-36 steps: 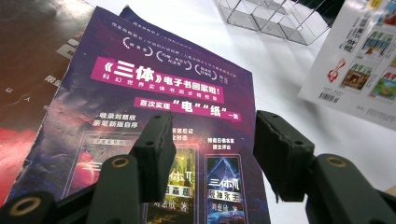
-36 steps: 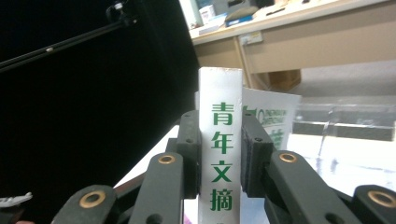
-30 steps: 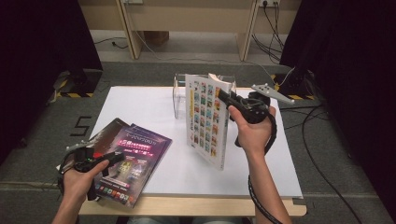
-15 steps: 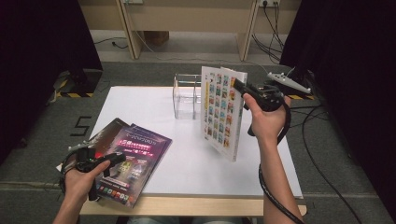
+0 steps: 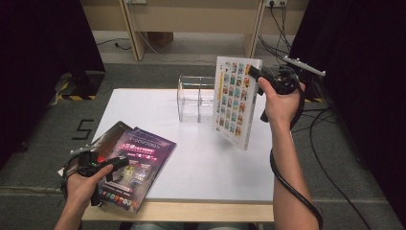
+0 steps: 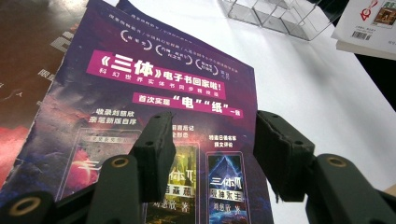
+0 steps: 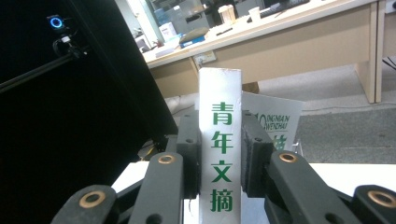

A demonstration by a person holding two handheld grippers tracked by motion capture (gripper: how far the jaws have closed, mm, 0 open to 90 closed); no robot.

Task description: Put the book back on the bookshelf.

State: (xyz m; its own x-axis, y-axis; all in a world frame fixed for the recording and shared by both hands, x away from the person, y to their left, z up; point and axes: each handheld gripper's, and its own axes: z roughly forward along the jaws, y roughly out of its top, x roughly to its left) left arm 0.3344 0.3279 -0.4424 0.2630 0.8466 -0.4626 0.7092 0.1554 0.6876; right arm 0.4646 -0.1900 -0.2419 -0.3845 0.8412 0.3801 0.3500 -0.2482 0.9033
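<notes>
Above the white table [image 5: 201, 163], to the right of the clear acrylic holder [image 5: 196, 98], the right gripper [image 5: 256, 74] is clamping its jaws on the spine of a thick magazine [image 5: 234, 108], holding it upright in the air. Left of the holder, the left gripper [image 5: 117, 163] is hovering with jaws apart over the purple magazine [image 5: 143, 153] lying flat.

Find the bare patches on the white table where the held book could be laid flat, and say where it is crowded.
The widest free patch on the white table lies between the purple magazine and the right edge, in front of the clear acrylic holder. Another is the far left corner, beside the holder. The front left is crowded: stacked magazines with the left gripper over them. The right gripper holds the book aloft.
</notes>
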